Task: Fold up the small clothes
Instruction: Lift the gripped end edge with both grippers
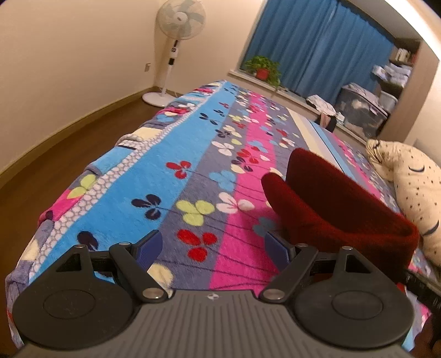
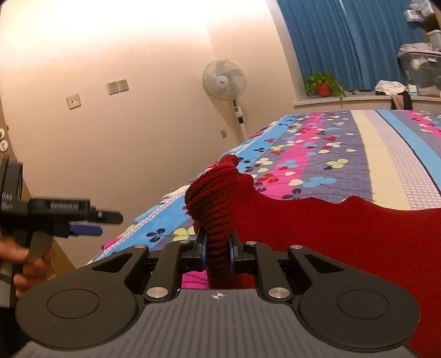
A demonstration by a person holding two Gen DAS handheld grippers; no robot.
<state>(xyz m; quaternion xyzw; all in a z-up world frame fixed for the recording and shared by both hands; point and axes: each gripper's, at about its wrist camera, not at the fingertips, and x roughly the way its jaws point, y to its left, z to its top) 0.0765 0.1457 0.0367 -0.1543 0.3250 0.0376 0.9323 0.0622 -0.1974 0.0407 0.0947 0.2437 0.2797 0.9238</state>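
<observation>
Folding barely begun: right gripper (image 2: pixel 217 245) clamps red knit (image 2: pixel 344 239) above bed (image 2: pixel 372 154); left gripper (image 1: pixel 212 247) spread, empty.

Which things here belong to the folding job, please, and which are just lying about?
Job:
red knit garment
right gripper, shut on it
left gripper, open
blanket as the folding surface

Lying about:
fan
potted plant
pillow
storage bin

the red knit garment (image 2: pixel 344 234) runs off the right edge, and the left gripper (image 2: pixel 91 223) is motion-blurred.
</observation>
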